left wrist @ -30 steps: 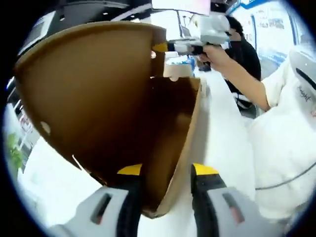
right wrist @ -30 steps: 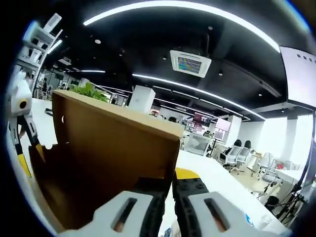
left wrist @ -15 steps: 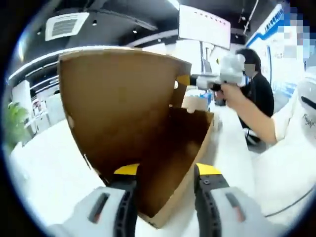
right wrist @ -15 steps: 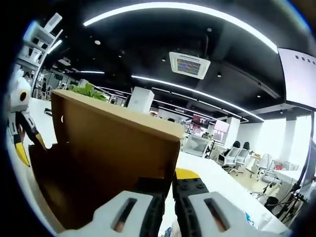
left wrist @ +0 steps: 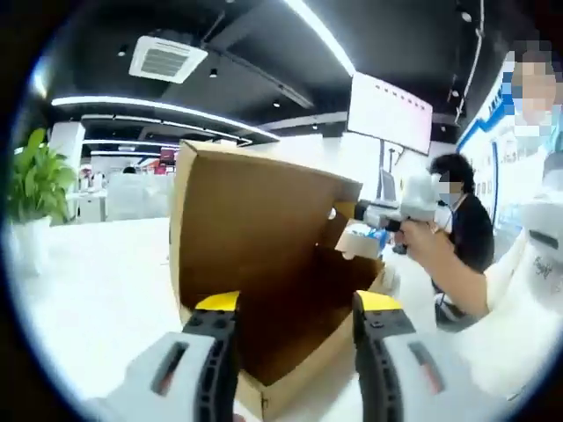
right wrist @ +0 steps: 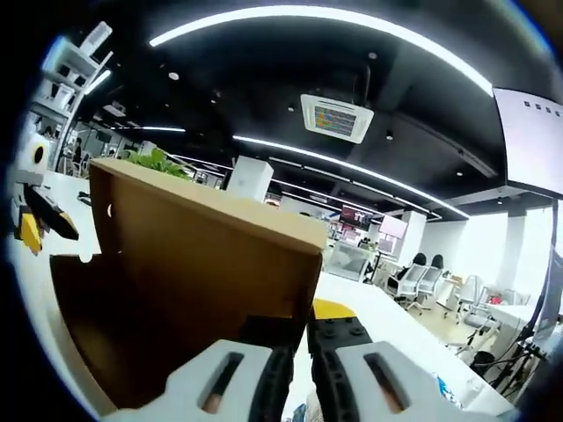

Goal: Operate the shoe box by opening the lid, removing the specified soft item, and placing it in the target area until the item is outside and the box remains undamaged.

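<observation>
- box [left wrist: 264,264] sits on the white counter [left wrist: 97,281] — lid [left wrist: 255,220] raised upright.
- left tongs [left wrist: 295,308] spread wide, jaws either side of the box's near corner, not gripping it.
- right tongs [right wrist: 295,338] pressed together on the lid's edge at 12 o'clock.
- soft item can't be made out.

A white counter [left wrist: 97,290] carries the brown cardboard shoe box [left wrist: 290,334], which stands on it with its lid [left wrist: 251,229] raised upright behind the open base. Left of the shoe box, near the counter's far edge, stands a leafy green plant [left wrist: 40,189]. In the right gripper view the counter [right wrist: 387,325] stretches away bare to the right of the shoe box [right wrist: 176,308].
</observation>
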Available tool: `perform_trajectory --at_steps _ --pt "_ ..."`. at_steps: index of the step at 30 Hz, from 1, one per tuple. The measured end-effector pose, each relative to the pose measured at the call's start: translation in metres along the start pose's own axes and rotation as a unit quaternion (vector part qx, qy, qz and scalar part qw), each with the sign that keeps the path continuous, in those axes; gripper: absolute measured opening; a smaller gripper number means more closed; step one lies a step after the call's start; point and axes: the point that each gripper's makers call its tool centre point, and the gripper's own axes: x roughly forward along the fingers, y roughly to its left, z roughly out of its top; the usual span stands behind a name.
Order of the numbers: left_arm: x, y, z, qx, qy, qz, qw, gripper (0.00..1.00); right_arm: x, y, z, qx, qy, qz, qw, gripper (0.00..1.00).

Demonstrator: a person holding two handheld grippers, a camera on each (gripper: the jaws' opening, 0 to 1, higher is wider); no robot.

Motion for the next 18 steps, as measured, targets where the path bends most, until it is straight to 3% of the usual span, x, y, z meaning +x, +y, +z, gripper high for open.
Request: perform_trajectory --at_steps 7,11,13,15,18 --pt "-0.013 0.001 0.010 -0.003 -0.006 0.016 0.9999 0.66 -0.003 0.001 -0.001 0.001 -0.003 0.000 1.0000 0.01" --pt "-0.019 0.002 0.011 -0.014 -0.013 0.018 0.9997 0.77 -0.005 0.002 -0.003 -0.002 -0.004 0.000 1.0000 0.01" --pt "-0.020 0.001 0.008 -0.009 -0.008 0.018 0.9998 0.72 -0.005 0.002 -0.003 -0.001 -0.004 0.000 1.0000 0.01" --pt "-0.021 0.007 0.005 0.032 0.004 0.039 0.9987 0.69 -0.006 0.002 -0.005 -0.002 -0.004 0.001 1.0000 0.01" --pt "-0.022 0.009 0.005 0.035 0.004 0.046 0.9983 0.73 -0.006 0.003 -0.007 -0.003 -0.002 0.003 1.0000 0.01"
